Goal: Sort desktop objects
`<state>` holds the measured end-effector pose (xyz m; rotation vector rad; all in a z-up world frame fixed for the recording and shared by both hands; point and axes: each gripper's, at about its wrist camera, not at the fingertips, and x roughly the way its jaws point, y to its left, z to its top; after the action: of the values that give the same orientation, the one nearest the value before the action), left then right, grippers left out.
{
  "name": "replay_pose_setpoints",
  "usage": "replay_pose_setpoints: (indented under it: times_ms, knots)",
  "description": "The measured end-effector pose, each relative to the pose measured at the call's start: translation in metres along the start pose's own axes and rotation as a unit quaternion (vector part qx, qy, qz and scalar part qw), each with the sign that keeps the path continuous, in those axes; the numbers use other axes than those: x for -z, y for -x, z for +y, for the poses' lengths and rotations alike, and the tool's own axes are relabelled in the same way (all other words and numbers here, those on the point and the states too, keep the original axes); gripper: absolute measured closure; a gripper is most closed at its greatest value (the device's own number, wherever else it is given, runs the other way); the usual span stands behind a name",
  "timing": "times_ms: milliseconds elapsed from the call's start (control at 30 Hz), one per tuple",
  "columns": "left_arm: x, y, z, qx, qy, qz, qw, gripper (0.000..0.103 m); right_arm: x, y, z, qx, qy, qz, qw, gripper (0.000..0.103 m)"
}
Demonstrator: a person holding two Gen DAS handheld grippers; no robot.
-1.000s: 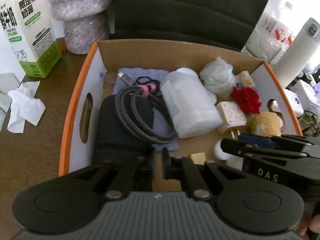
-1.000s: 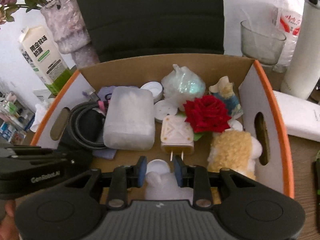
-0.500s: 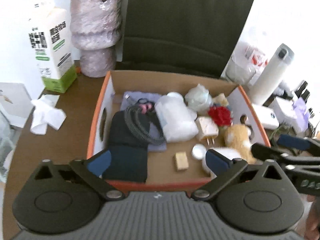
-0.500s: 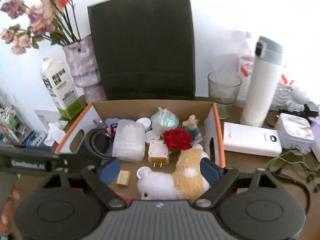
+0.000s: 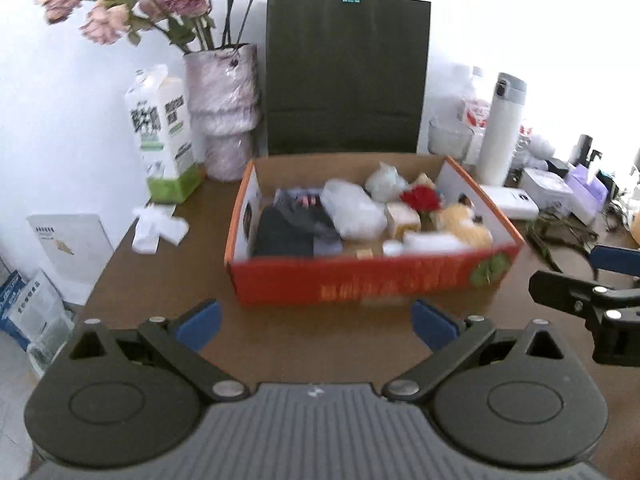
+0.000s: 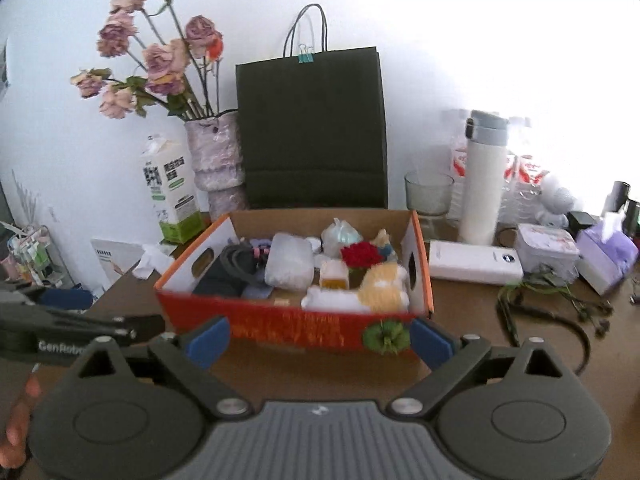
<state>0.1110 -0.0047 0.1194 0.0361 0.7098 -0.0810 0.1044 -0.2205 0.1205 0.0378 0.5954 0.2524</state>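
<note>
- While the cardboard box (image 5: 372,280) is resting on the wooden desk (image 5: 168,280), filled with a red rose (image 6: 361,255), plush toy (image 6: 380,286) and coiled cable (image 6: 236,262), nothing is being gripped.
- The left gripper (image 5: 316,326) is being held spread wide before it, empty.
- The right gripper (image 6: 318,338) has just been opening and is likewise being held spread, empty.

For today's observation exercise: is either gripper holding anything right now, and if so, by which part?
Nothing is held. The left gripper and right gripper both stand wide open above bare table in front of the orange box; the right gripper's jaws have just been opening, with nothing between them.
</note>
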Motion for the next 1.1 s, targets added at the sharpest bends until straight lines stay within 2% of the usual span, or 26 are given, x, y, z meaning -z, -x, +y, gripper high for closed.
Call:
replay_pose_setpoints:
  times_ms: [167, 300, 433, 600, 800, 1100]
  knots:
    - [0.055, 0.041, 0.004, 0.018, 0.021, -0.022, 0.9994, 0.0, 0.051, 0.039, 0.007, 0.01, 0.001, -0.02, 1.0, 0.006]
    - [0.101, 0.076, 0.001, 0.005, 0.007, -0.053, 0.9986, 0.0, 0.096, 0.07, 0.013, 0.026, 0.012, -0.037, 0.999, 0.006]
    - [0.145, 0.1, -0.006, 0.01, 0.001, -0.07, 0.9975, 0.0, 0.143, 0.088, 0.023, 0.024, 0.005, -0.026, 0.999, 0.006]
    - [0.196, 0.112, -0.012, 0.013, -0.001, -0.069, 0.9975, 0.0, 0.186, 0.106, 0.037, 0.031, -0.002, -0.026, 0.999, 0.006]
    - [0.219, 0.116, -0.017, 0.003, -0.022, -0.081, 0.9965, 0.0, 0.217, 0.121, 0.047, 0.028, 0.002, -0.038, 0.999, 0.006]
    - [0.211, 0.098, -0.014, 0.004, -0.011, -0.071, 0.9974, 0.0, 0.209, 0.103, 0.044, 0.042, 0.003, -0.02, 0.999, 0.006]
